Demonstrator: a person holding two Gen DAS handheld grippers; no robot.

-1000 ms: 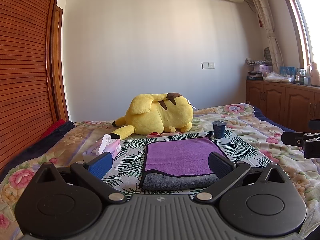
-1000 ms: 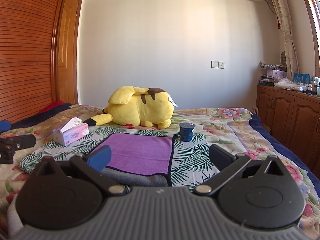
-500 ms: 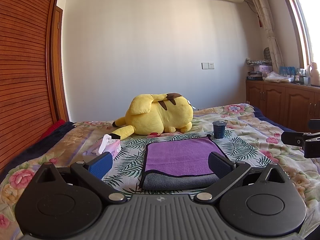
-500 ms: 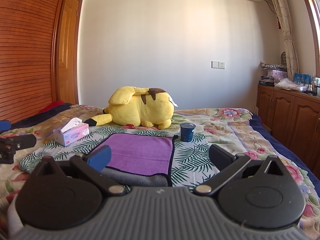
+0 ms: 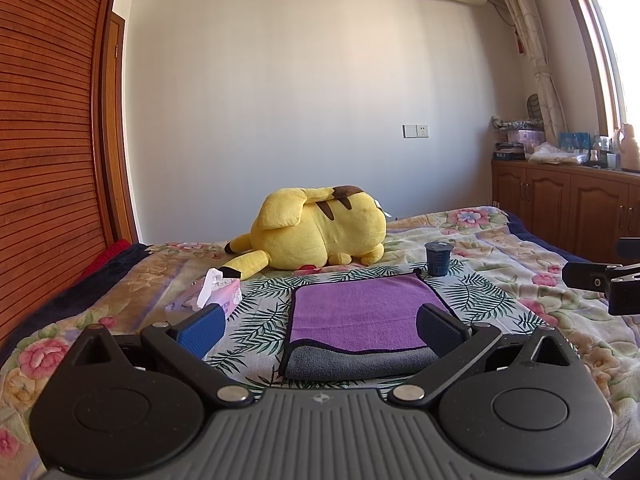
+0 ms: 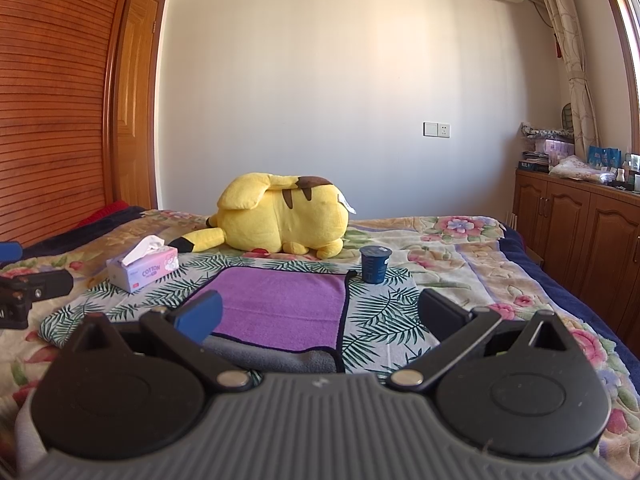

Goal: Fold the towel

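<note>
Purple on top and grey beneath, one folded towel [image 5: 362,316] lies flat on the floral bedspread [image 5: 500,248], its near edge partly hidden behind the spread fingers of the left gripper [image 5: 320,326]. In the right wrist view the right gripper [image 6: 318,316], likewise wide apart and holding nothing, covers the towel's near left corner. Beyond stand one dark cup [image 5: 438,258], one tissue box [image 6: 142,270] and one yellow plush [image 5: 316,232].

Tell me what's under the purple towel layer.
Under the purple layer a grey towel layer shows along the near edge, lying on the leaf-print cloth. Whatever lies farther beneath is covered.
</note>
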